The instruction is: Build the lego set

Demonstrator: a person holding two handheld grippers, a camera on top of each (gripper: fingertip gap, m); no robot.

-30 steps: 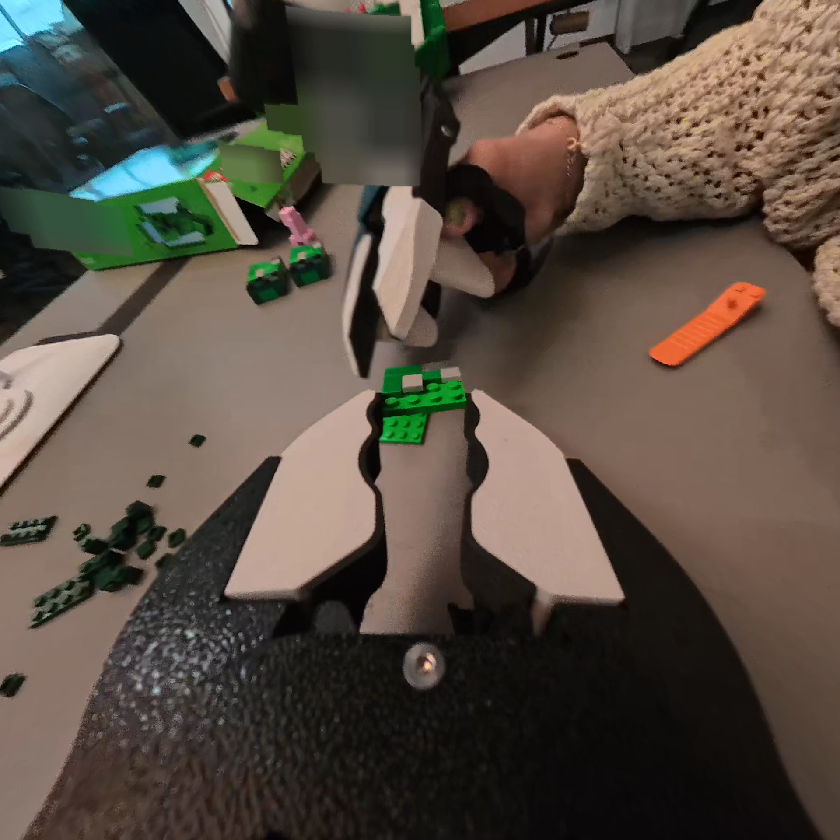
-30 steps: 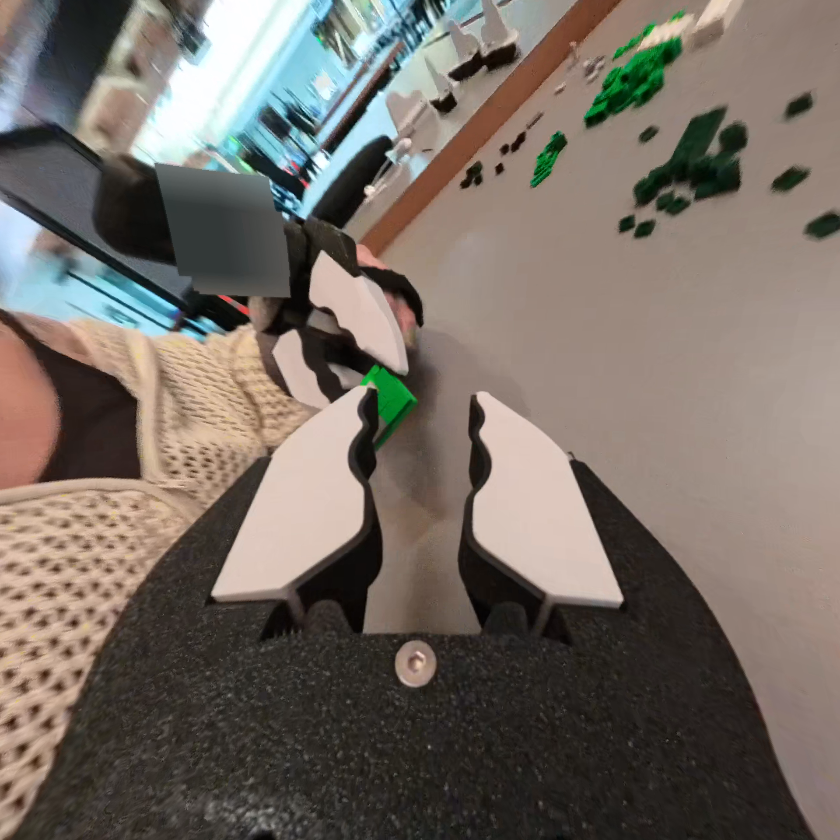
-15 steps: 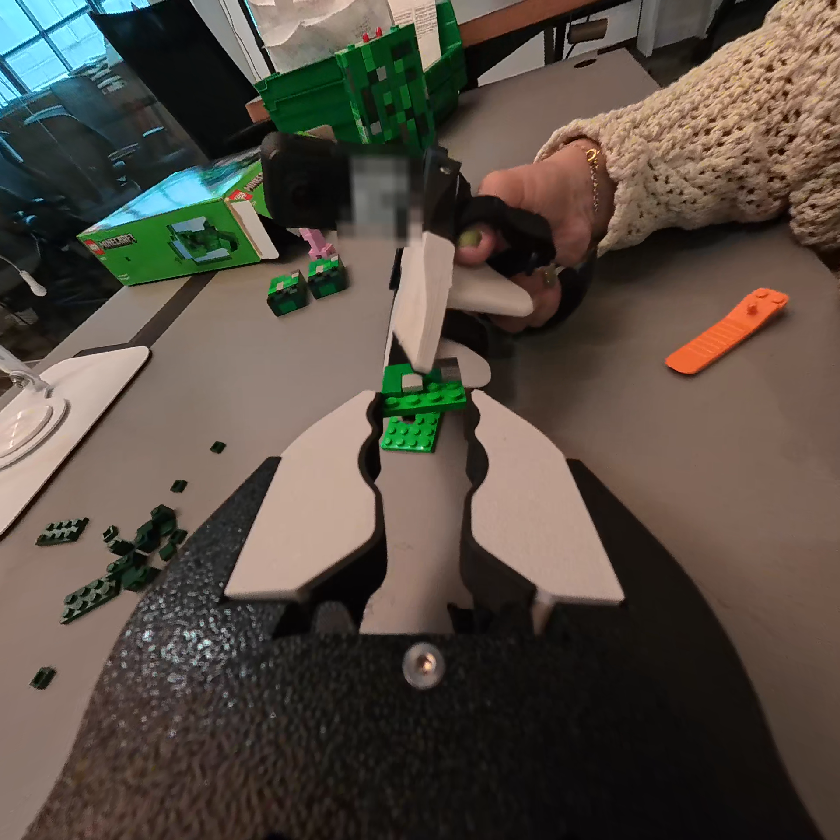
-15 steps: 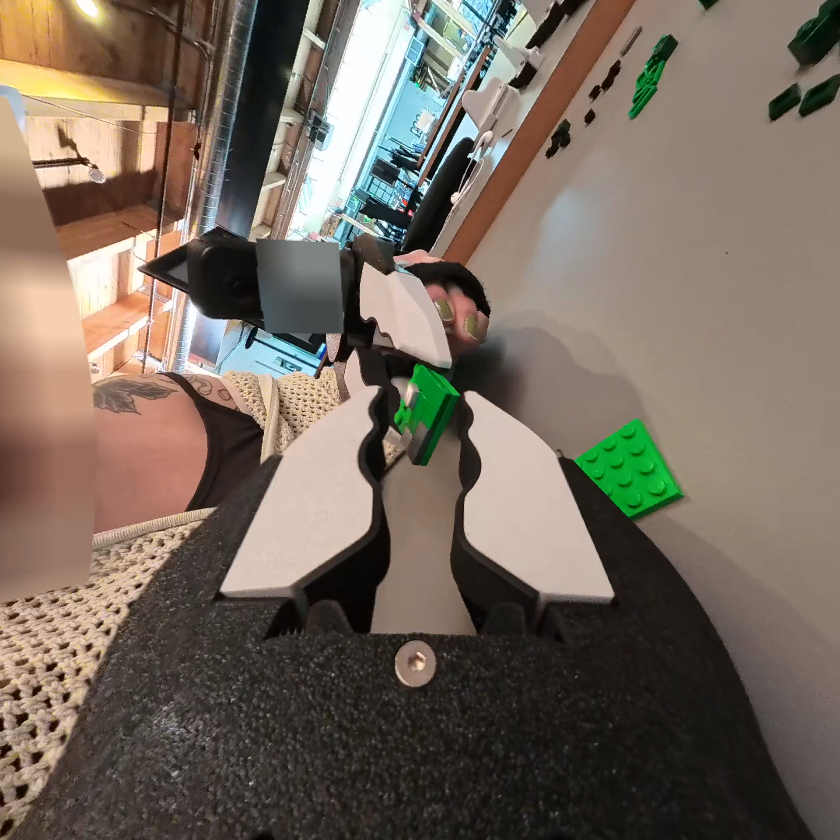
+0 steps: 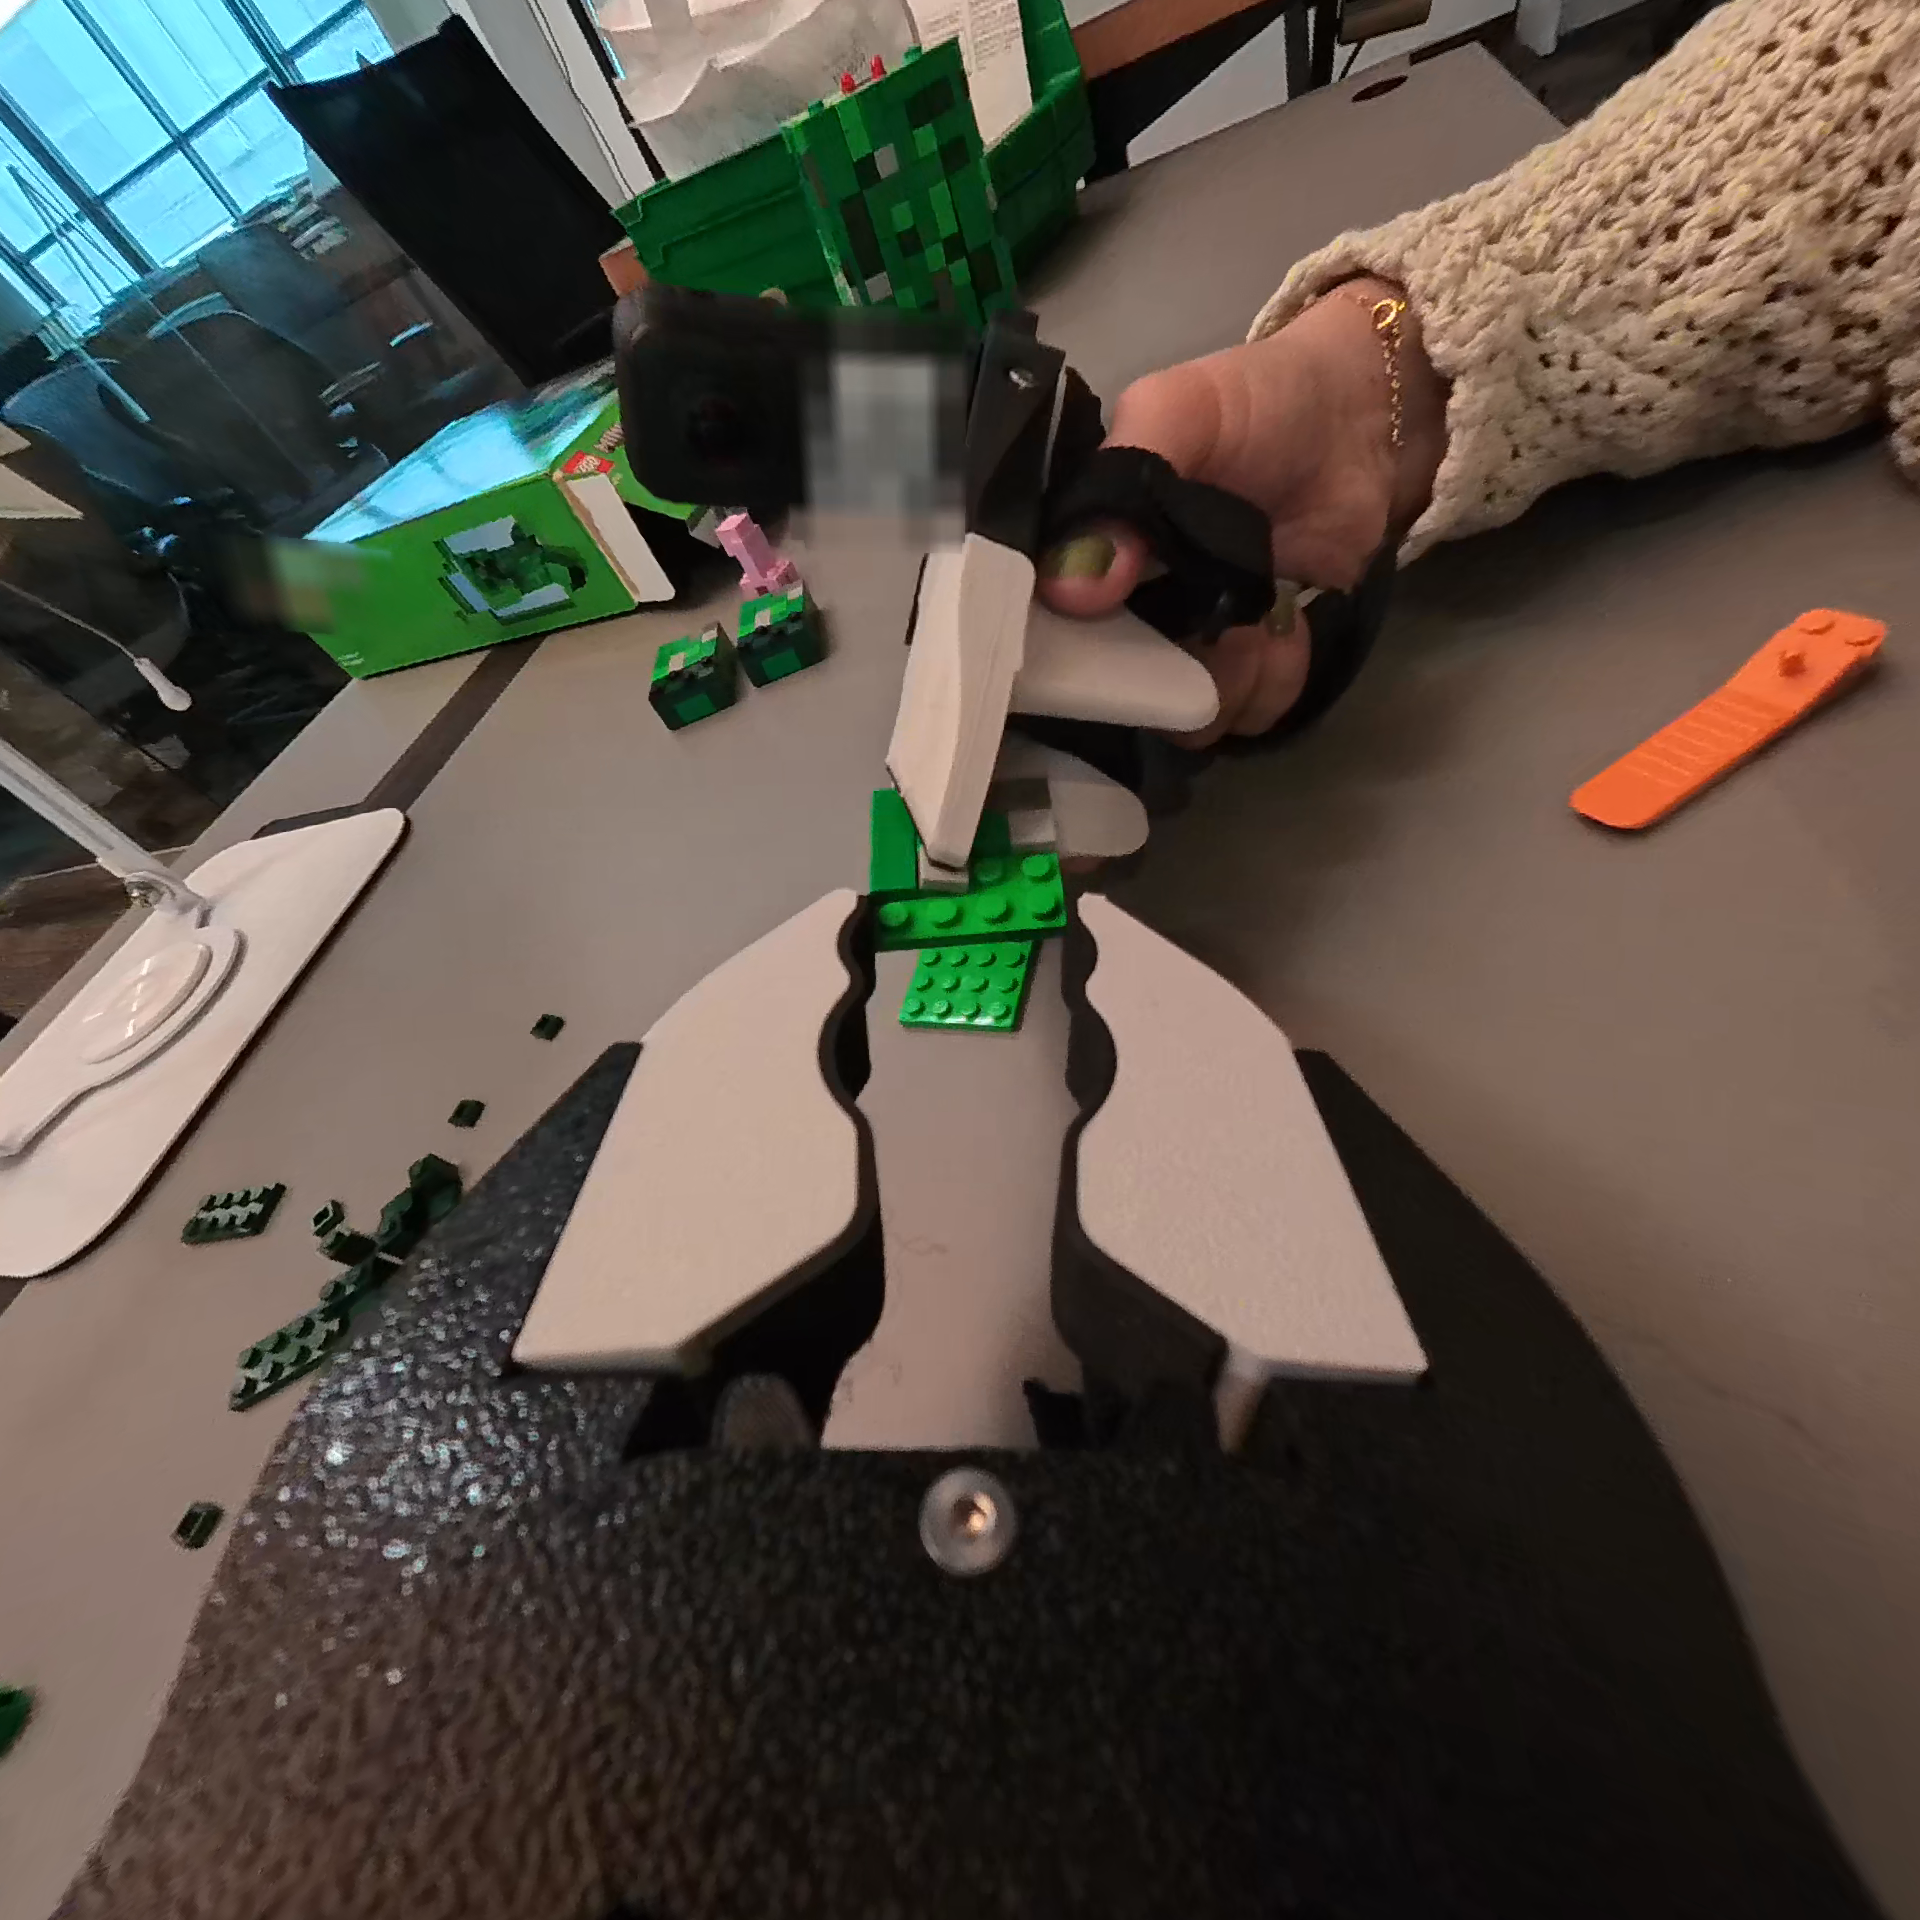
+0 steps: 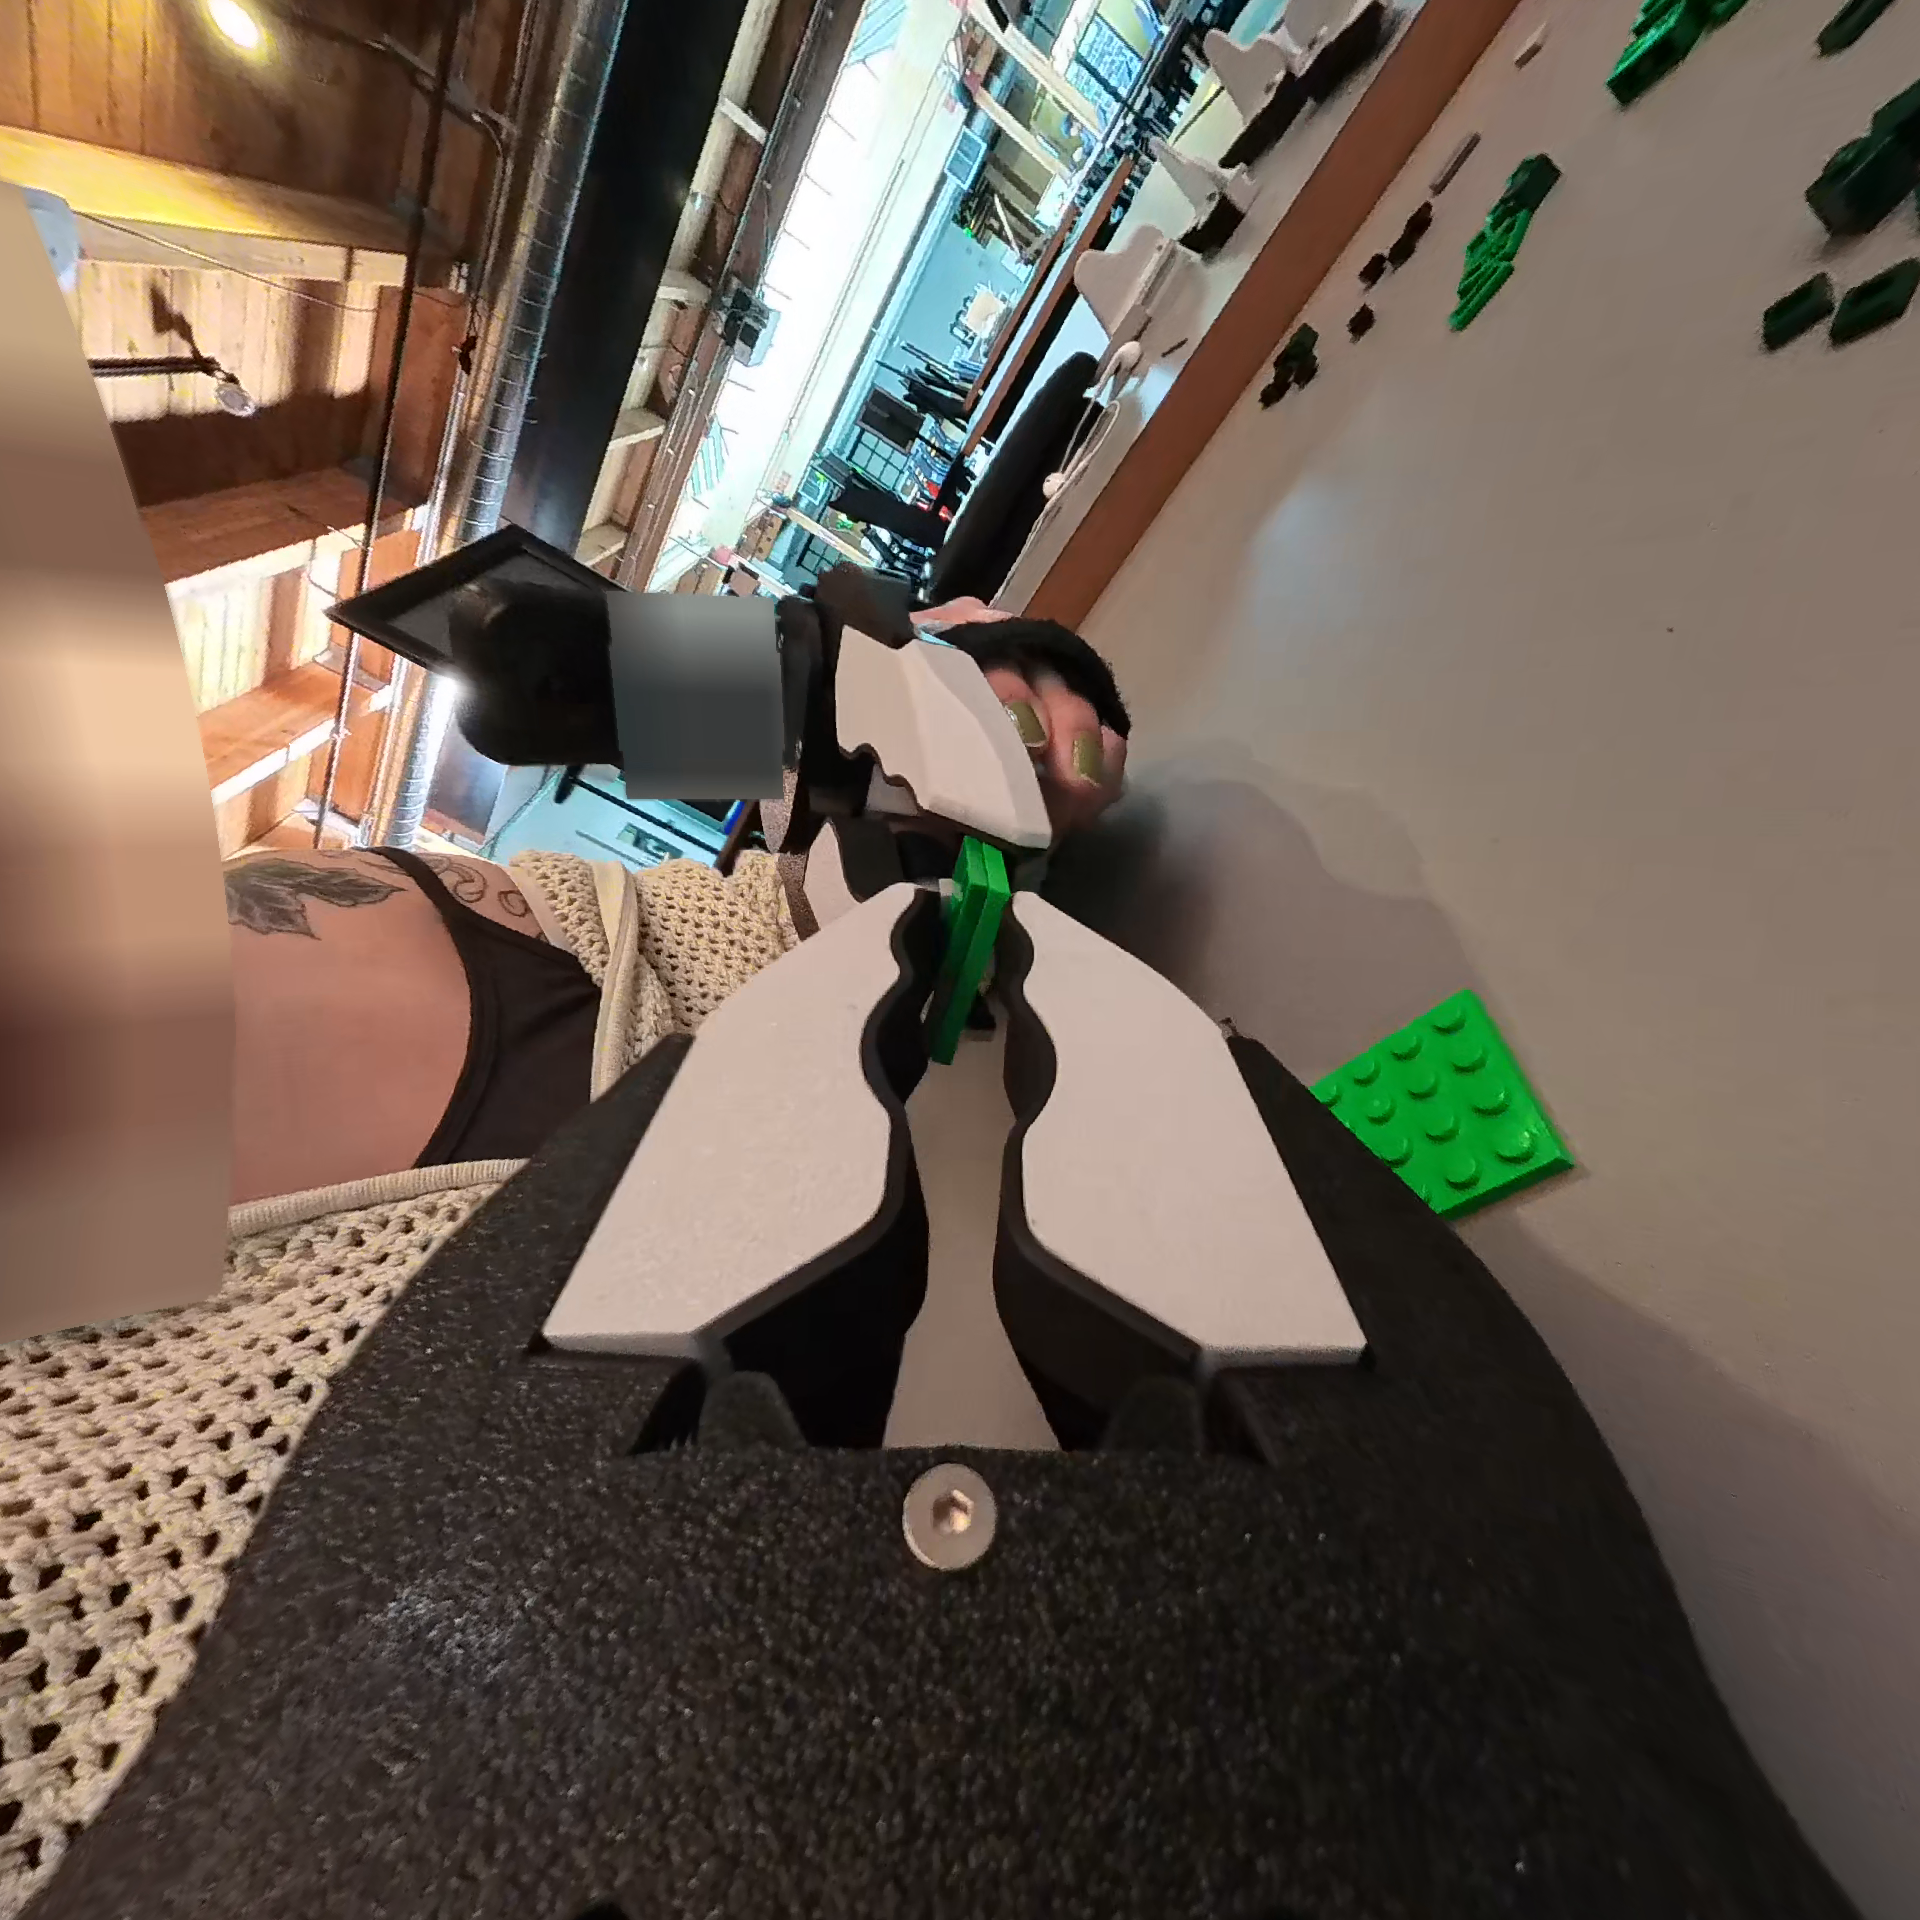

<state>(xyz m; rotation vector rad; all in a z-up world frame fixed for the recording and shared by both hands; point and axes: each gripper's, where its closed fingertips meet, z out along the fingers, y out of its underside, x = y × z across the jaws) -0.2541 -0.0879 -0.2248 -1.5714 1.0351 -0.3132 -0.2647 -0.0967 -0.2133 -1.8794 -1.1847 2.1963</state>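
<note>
A bright green plate assembly with small grey tiles on top is held above the grey table. My left gripper is shut on its near edge. My right gripper comes down from the far side, one finger on top of the assembly and one under it. In the right wrist view the assembly stands edge-on between my right gripper fingertips, with the left gripper just beyond. A loose green square plate lies on the table under the assembly; it also shows in the right wrist view.
An orange brick separator lies at right. A green set box, a built green blocky figure and small green cubes with a pink figure stand at the back. Dark green loose pieces and a white base are at left. The grippers are tip to tip, or close to it.
My right gripper moved in from above and its jaws closed onto the far part of the assembly. My left gripper kept hold and lifted slightly, exposing the square plate on the table.
</note>
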